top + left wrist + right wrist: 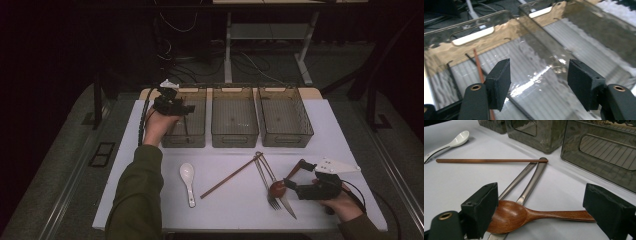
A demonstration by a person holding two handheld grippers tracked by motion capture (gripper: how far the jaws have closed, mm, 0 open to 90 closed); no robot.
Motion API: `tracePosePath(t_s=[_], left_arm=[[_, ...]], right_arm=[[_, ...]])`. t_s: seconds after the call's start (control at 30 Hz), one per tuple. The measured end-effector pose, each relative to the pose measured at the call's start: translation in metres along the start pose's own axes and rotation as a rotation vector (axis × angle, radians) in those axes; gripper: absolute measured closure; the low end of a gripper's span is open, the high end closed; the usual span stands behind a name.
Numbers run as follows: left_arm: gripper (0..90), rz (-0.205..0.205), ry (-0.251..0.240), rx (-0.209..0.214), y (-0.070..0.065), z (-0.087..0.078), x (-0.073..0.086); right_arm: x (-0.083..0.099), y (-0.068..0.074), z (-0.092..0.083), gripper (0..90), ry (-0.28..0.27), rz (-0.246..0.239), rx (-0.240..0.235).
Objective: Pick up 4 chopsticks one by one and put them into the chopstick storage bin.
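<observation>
**Chopstick dropped, wooden spoon next**

While the left gripper [186, 107] hangs over the left bin [194, 142] with its jaws spread and nothing between them, the sorting looks to be between two items; a reddish chopstick [478, 65] already lies on the ribbed floor of that bin, just beyond the left pad, beside a thin dark rod of uncertain kind. The right gripper [290, 181] rests low on the table [150, 165], in front of the right bin [285, 137]; its jaws stand wide apart on either side of the wooden spoon [524, 216], one pad near the bowl and the other at the handle's end, neither pressing on it. That spoon lies across a fork [266, 181] and a knife [283, 192], so the next move probably calls for a square closing on the handle and a clean lift that leaves the metal pieces undisturbed. A second chopstick [231, 176] and a white spoon [188, 181] wait in front of the middle bin [234, 140] and the left bin. The wooden spoon's handle end is hidden behind the right pad; the knife blade is cut off in the right gripper view; dim light blurs the bin's contents from above.
</observation>
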State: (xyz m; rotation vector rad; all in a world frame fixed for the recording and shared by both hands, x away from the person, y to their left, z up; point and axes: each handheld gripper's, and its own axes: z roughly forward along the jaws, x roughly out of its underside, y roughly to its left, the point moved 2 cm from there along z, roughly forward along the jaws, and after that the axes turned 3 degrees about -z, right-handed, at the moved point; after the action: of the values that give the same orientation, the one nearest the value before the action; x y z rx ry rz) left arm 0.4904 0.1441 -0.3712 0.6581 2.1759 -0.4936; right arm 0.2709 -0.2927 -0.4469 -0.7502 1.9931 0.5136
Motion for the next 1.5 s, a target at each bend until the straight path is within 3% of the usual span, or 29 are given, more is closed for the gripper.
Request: tracePosePath(t_s=[0.17, 0.43, 1.13, 1.5], left_arm=[[32.3, 0.001, -0.034, 0.023, -0.013, -0.009, 0.001], [26.6, 0.018, -0.029, 0.065, -0.034, -0.017, 0.012], [18.3, 0.07, -0.027, 0.129, -0.103, -0.022, 0.059], [15.9, 0.079, -0.016, 0.2, -0.141, -0.018, 0.084]], right_arm=[[0.0, 0.0, 0.0, 13.0, 0.0, -0.001, -0.002], [0.0, -0.001, 0.001, 13.0, 0.003, -0.002, -0.006], [0.0, -0.003, -0.001, 13.0, -0.002, 0.003, -0.005], [0.001, -0.004, -0.001, 13.0, 0.0, 0.003, 0.003]])
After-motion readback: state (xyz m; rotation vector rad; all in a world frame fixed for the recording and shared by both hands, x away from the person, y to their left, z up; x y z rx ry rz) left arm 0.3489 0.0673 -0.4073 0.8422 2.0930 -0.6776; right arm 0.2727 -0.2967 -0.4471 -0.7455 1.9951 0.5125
